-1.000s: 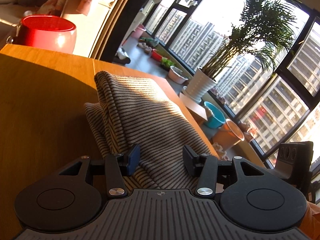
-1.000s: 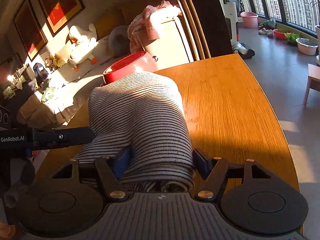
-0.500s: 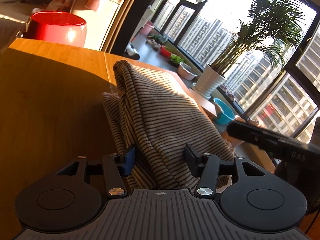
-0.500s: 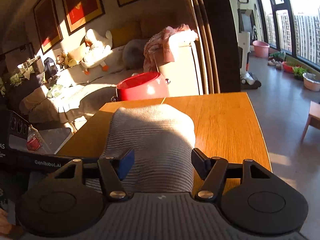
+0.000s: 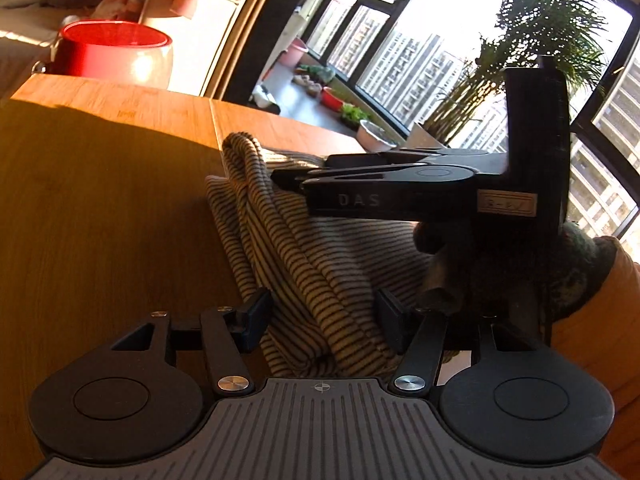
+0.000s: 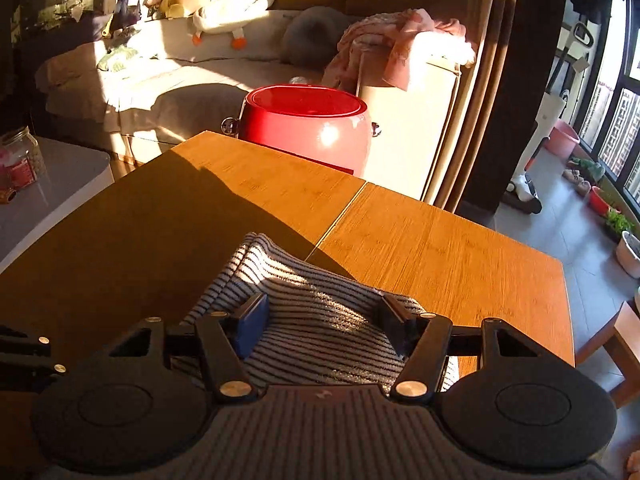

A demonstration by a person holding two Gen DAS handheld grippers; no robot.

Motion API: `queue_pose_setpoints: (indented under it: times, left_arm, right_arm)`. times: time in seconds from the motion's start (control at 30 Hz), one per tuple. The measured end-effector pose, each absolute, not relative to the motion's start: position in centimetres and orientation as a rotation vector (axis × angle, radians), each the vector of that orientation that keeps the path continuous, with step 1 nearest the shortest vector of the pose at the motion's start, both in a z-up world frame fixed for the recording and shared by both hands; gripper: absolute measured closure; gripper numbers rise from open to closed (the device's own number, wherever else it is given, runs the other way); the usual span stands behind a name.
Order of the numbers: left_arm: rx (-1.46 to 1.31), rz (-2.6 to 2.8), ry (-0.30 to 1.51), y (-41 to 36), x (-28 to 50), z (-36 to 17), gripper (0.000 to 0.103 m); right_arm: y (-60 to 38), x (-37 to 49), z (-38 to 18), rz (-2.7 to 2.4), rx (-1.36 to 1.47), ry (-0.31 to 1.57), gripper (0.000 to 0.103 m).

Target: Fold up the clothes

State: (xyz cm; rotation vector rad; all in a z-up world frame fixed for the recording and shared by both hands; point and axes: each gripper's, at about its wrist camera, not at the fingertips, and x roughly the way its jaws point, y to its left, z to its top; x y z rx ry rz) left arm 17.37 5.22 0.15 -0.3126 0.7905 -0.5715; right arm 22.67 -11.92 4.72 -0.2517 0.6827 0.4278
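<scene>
Everything here arranges itself around the striped garment (image 5: 320, 280), which lies bunched in soft folds on the wooden surface (image 5: 100, 220), near its front edge and well short of the red pot (image 5: 114, 54) standing beyond the far end.

On the garment's left end sits the left gripper (image 5: 324, 324). Its jaws are spread, with a thick ridge of the cloth lying between them; I cannot tell whether the pads touch the fabric or merely flank it. My guess is that it is placed there to steady that end, or to take a fresh hold on the doubled edge.

Over the garment's middle and right part, the right gripper (image 6: 324, 326) comes in from the window side, its black body reaching across the stripes in the left view. Its jaws are spread as well, straddling a broad, flattish stretch of cloth, and the fabric looks taut between them. That low posture suggests smoothing or pressing the fold flat, though it could equally be lining up for a pinch.

The garment looks already folded over at least once, since rolled edges stack at its far left corner. To the right of the garment the surface runs on to its edge in sunlight, and beyond that edge the floor (image 6: 580, 280) stretches toward the windows.
</scene>
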Motion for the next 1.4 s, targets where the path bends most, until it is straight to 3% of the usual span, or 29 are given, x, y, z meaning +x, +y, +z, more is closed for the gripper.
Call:
queue_pose_setpoints:
  times: [0.07,0.13,0.2,0.4,0.5,0.57,0.87,1.4]
  left_arm:
    - [-0.324,-0.579,0.809,5.2,17.6,-0.3,0.034]
    - [-0.349,-0.586,0.826,5.2,17.6,-0.8,0.034]
    - [-0.348,-0.586,0.824,5.2,17.6,-0.8,0.033]
    - [-0.353,-0.587,0.820,5.4,17.9,-1.0,0.034]
    - [-0.364,-0.585,0.815,5.5,18.1,-1.2,0.035]
    - [-0.373,-0.581,0.811,5.6,18.2,-1.4,0.035]
    - [-0.379,-0.471,0.760,8.5,21.9,-1.5,0.036]
    - [-0.408,-0.414,0.701,10.7,26.2,-1.8,0.031]
  right_arm:
    - [-13.3,21.2,5.4,0.429,-0.216,0.661,0.037]
    - [-16.0,19.1,6.2,0.438,-0.111,0.640,0.022]
    - [-18.8,17.0,6.6,0.428,-0.020,0.627,0.018]
    - [-25.4,12.4,3.3,0.335,0.220,0.708,0.018]
    - [-25.7,11.9,1.6,0.369,0.324,0.727,0.041]
    - [-25.0,12.1,1.2,0.389,0.347,0.720,0.047]
    - [-21.1,17.7,0.4,0.406,0.316,0.665,0.046]
    - [-18.2,24.5,-0.3,0.425,0.281,0.611,0.028]
